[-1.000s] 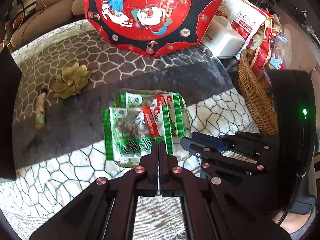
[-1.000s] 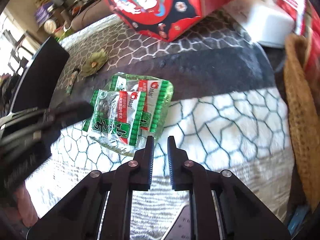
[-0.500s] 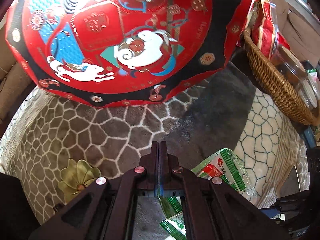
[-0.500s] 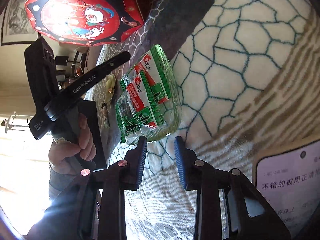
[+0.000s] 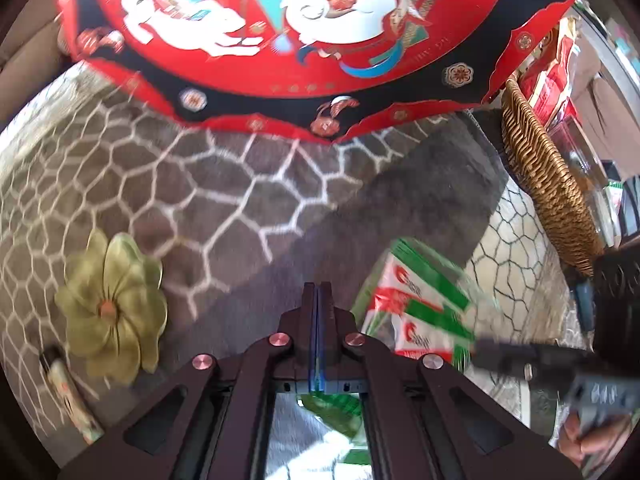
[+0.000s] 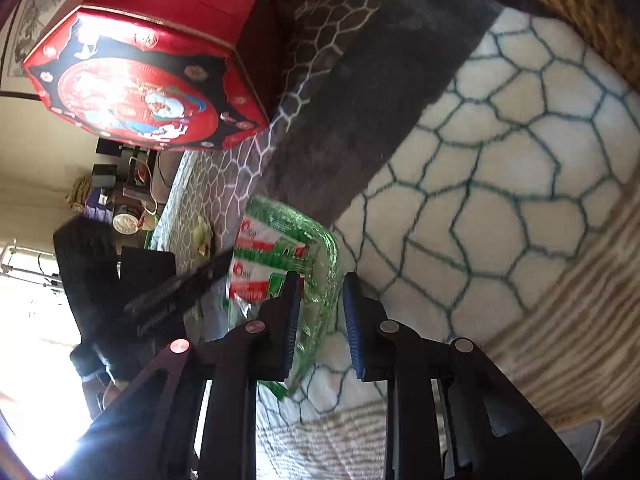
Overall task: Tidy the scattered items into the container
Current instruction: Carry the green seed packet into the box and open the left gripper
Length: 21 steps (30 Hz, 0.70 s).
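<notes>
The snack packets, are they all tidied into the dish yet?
Partly. Two snack packets already lie in the green glass dish. In hand: the right gripper, jaws closing, straddles the dish's rim; the left gripper is shut and empty. Left on the rug: a gold flower and a small tube.

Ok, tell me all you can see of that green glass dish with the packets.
The green glass dish looks like clear, ribbed glass with rounded corners. It rests on the patterned rug, across the border between its dark and pale parts. In it lie snack packets, green-edged with red and white labels. The right gripper, its jaws closing, straddles the near rim, pads apparently not yet pressing. The left gripper, shut, hovers beside the dish.
</notes>
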{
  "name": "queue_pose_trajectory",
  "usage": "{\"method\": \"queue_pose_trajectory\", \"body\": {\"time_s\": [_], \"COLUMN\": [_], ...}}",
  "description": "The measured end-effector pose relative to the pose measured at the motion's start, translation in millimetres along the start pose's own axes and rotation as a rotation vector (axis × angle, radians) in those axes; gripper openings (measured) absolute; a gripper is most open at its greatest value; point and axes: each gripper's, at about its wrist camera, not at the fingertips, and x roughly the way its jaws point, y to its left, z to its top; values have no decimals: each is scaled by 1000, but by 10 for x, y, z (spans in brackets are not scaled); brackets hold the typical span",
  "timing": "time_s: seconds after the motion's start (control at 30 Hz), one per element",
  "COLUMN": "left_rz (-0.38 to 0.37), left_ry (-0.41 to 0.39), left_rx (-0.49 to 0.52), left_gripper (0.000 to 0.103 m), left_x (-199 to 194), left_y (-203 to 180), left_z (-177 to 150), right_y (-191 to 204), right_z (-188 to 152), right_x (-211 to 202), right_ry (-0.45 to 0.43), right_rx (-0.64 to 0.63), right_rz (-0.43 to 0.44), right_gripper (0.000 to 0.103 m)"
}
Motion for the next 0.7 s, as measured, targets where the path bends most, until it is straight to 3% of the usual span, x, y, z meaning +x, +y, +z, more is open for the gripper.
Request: {"method": "queue_pose_trajectory", "body": {"time_s": [0.13, 0.33, 0.6, 0.7], "left_rz": [-26, -21, 37, 50], "left_ry": [26, -42, -21, -18], "left_rx": [-29, -181, -68, -56], "left_gripper": [0, 1, 0, 0], "left_x": [-94, -139, -95, -87], "left_y": [7, 179, -5, -67], "left_z": [-273, -457, -230, -189], "right_y": [68, 3, -6, -57], "right_z": [191, -21, -25, -6], "right_x": [63, -71, -9, -3], "right_ry": [1, -3, 11, 20], "right_rx": [-36, -43, -53, -34], "right_rz": [-30, -45, -52, -27], "right_gripper": [23, 31, 10, 10]}}
